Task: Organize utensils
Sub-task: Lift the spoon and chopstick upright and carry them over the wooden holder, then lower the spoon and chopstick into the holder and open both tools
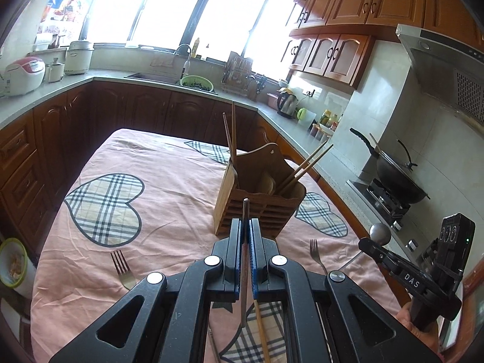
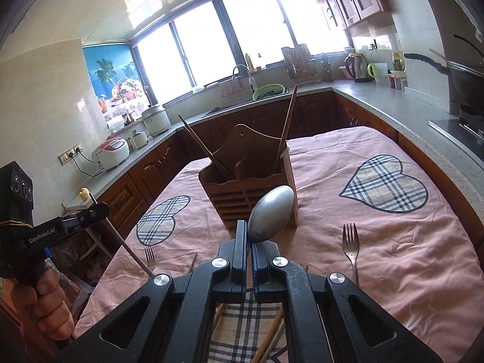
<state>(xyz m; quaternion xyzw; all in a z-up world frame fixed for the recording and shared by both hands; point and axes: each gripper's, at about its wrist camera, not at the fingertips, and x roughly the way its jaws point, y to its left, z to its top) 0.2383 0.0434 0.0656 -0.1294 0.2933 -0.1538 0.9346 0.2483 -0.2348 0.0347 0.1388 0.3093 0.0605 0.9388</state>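
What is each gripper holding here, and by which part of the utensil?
The left gripper clamps a chopstick partway along its shaft. The right gripper clamps a metal spoon by its handle just below the bowl.

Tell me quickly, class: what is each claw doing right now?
Left claw: closed on a thin chopstick.
Right claw: closed on a metal spoon, bowl sticking up past its tips.

1. Ahead of my tongs the wooden holder (image 1: 258,195) stands mid-table, chopsticks (image 1: 305,163) jutting out of its top at both ends.
2. Forks (image 1: 122,267) lie either side on the pink cloth (image 1: 169,181); between them the cloth is open.
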